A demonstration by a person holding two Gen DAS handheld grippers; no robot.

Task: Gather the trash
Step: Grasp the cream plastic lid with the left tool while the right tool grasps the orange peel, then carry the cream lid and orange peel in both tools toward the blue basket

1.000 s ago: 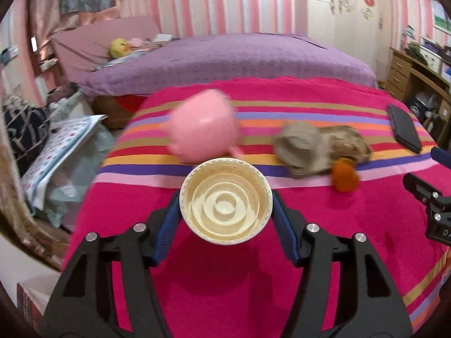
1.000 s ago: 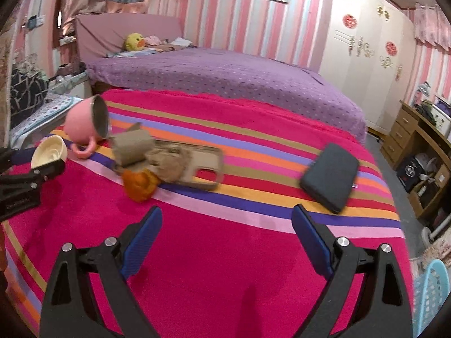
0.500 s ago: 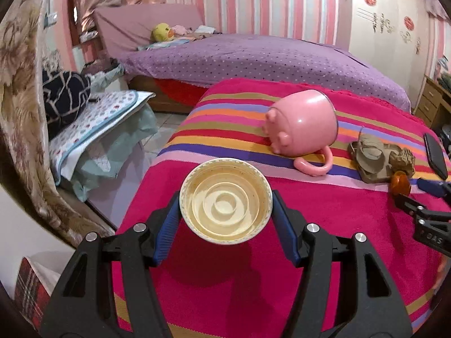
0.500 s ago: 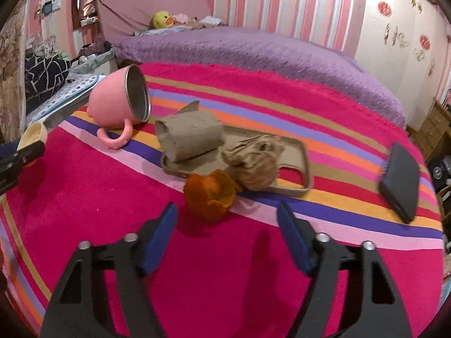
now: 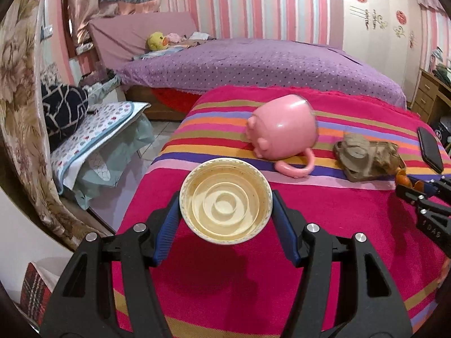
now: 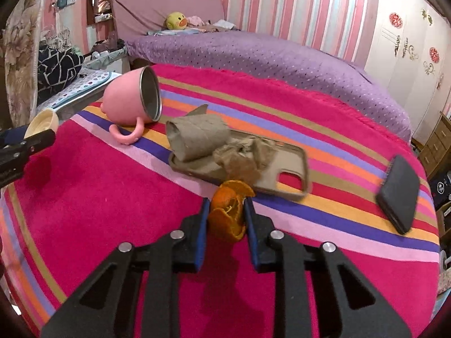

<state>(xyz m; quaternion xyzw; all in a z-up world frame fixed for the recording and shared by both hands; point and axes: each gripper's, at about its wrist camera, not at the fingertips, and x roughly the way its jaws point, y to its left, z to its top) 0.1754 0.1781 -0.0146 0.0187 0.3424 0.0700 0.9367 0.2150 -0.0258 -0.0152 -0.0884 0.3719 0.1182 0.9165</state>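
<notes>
A bed carries everything, spread with a bright pink blanket [image 6: 98, 211] crossed by purple, orange, gold and pale pink stripes. Just ahead of the right gripper [image 6: 226, 215] an orange peel [image 6: 228, 217] rests on the blanket between its fingers. Right behind the peel lies a tan phone case [image 6: 293, 166], face up, with a flattened cardboard tube [image 6: 197, 138] and a crumpled brown paper [image 6: 242, 157] on it. Further ahead and to the left a pink mug [image 6: 126, 104] lies on its side, mouth towards the case. Well off to the gripper's right lies a dark phone [image 6: 400, 191].
</notes>
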